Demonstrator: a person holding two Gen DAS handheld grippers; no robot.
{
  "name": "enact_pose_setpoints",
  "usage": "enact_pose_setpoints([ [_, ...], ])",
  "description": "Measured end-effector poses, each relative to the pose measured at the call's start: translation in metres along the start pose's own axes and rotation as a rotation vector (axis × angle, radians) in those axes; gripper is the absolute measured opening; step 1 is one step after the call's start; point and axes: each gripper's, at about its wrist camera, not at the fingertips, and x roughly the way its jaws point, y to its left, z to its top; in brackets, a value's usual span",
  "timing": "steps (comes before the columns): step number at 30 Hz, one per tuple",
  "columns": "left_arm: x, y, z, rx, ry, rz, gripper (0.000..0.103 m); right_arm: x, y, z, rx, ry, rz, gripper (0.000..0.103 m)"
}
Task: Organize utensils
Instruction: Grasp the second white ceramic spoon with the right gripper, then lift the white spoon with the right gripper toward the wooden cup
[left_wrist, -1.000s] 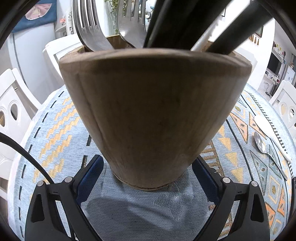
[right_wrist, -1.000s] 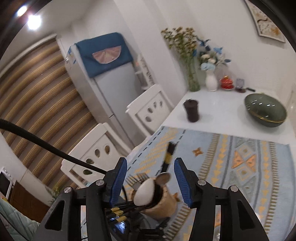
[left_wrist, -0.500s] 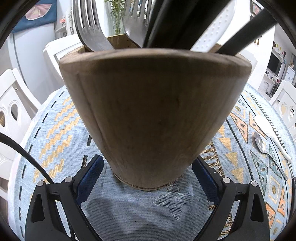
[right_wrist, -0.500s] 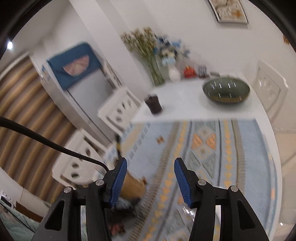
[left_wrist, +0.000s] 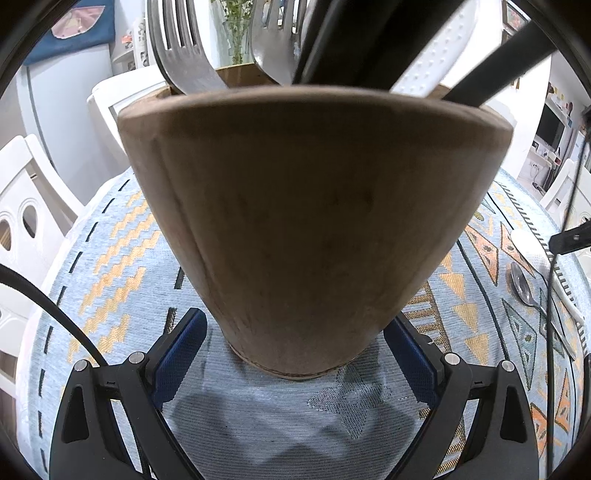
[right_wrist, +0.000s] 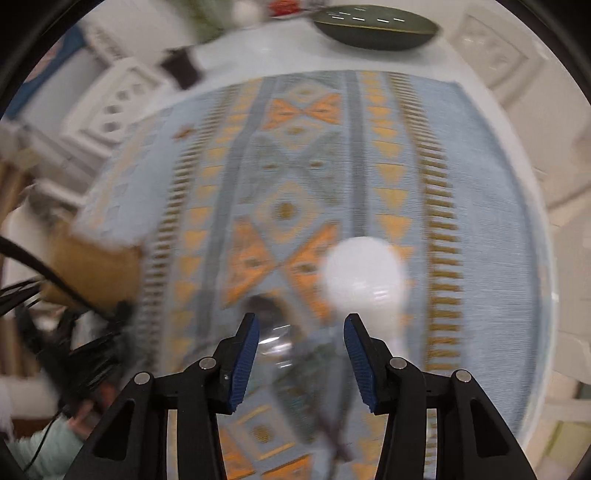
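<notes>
No lettering to read anywhere

The wooden utensil holder (left_wrist: 314, 229) carries no label, brand or number on its wall, and the patterned cloth (left_wrist: 122, 258) around it shows only woven shapes. The right wrist view is too blurred to make out any writing. Far to the right of the holder, small items on a wall are too tiny to read.
</notes>
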Motion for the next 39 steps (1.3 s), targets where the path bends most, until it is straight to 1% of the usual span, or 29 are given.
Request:
enact_pose_setpoints([
  [1, 0.001, 0.001, 0.0, 0.0, 0.001, 0.0, 0.096, 0.005, -0.009, 0.003, 0.014, 0.01, -0.028, 0.047],
  [2, 0.001, 0.001, 0.0, 0.0, 0.001, 0.0, 0.096, 0.007, -0.014, 0.006, 0.025, 0.02, -0.034, 0.047],
  [5, 0.001, 0.0, 0.0, 0.001, 0.001, 0.001, 0.097, 0.016, -0.037, 0.016, 0.073, 0.055, -0.016, 0.047],
  [7, 0.003, 0.001, 0.001, 0.003, 0.004, 0.004, 0.097, 0.02, -0.049, 0.02, 0.106, 0.067, -0.019, 0.047],
  [8, 0.003, 0.001, 0.001, 0.004, 0.005, 0.005, 0.097, 0.021, -0.056, 0.023, 0.118, 0.072, -0.007, 0.047],
  [10, 0.004, 0.002, 0.001, 0.005, 0.005, 0.005, 0.097, 0.03, -0.064, 0.026, 0.133, 0.102, 0.047, 0.048],
  [11, 0.004, 0.002, 0.001, 0.005, 0.005, 0.006, 0.097, 0.037, -0.068, 0.026, 0.144, 0.13, 0.082, 0.059],
  [12, 0.005, -0.001, 0.001, 0.006, 0.005, 0.006, 0.097, 0.038, -0.069, 0.026, 0.143, 0.117, 0.11, 0.069],
  [13, 0.006, -0.002, 0.001, 0.007, 0.006, 0.008, 0.097, 0.038, -0.067, 0.026, 0.132, 0.107, 0.128, 0.069],
  [14, 0.007, -0.003, 0.001, 0.008, 0.006, 0.009, 0.097, 0.036, -0.061, 0.023, 0.107, 0.104, 0.101, 0.067],
  [15, 0.007, -0.003, 0.001, 0.009, 0.007, 0.009, 0.097, 0.036, -0.054, 0.022, 0.074, 0.098, 0.054, 0.059],
  [16, 0.007, -0.005, 0.001, 0.009, 0.007, 0.01, 0.097, 0.036, -0.045, 0.021, 0.029, 0.094, -0.005, 0.058],
  [17, 0.007, -0.006, 0.001, 0.01, 0.006, 0.011, 0.097, 0.035, -0.032, 0.017, -0.043, 0.078, -0.067, 0.058],
  [18, 0.007, -0.005, 0.001, 0.01, 0.006, 0.011, 0.097, 0.033, -0.025, 0.015, -0.07, 0.065, -0.076, 0.057],
  [20, 0.007, -0.007, 0.001, 0.01, 0.006, 0.011, 0.097, 0.026, -0.019, 0.012, -0.071, 0.049, -0.055, 0.047],
  [22, 0.007, -0.007, 0.001, 0.011, 0.006, 0.011, 0.097, 0.017, -0.019, 0.011, -0.061, 0.033, -0.065, 0.039],
  [23, 0.007, -0.007, 0.001, 0.01, 0.007, 0.011, 0.097, 0.011, -0.019, 0.011, -0.051, 0.026, -0.051, 0.032],
  [24, 0.007, -0.007, 0.001, 0.011, 0.007, 0.011, 0.097, 0.005, -0.02, 0.011, -0.043, 0.019, -0.035, 0.028],
  [25, 0.005, -0.01, 0.001, 0.012, 0.007, 0.011, 0.097, 0.0, -0.021, 0.011, -0.046, 0.019, -0.017, 0.027],
  [29, 0.006, -0.01, 0.001, 0.012, 0.007, 0.012, 0.097, -0.006, -0.016, 0.009, -0.072, 0.035, -0.018, 0.025],
  [30, 0.006, -0.01, 0.001, 0.012, 0.007, 0.012, 0.097, -0.003, -0.007, 0.014, -0.073, 0.034, -0.017, 0.024],
  [33, 0.006, -0.01, 0.001, 0.012, 0.007, 0.011, 0.097, -0.008, -0.01, 0.006, -0.069, 0.037, -0.001, 0.023],
  [36, 0.006, -0.01, 0.001, 0.012, 0.007, 0.011, 0.097, -0.004, -0.009, 0.006, -0.078, 0.049, 0.024, 0.022],
  [39, 0.006, -0.01, 0.001, 0.012, 0.008, 0.011, 0.097, 0.011, -0.003, 0.015, -0.091, 0.061, 0.011, 0.022],
])
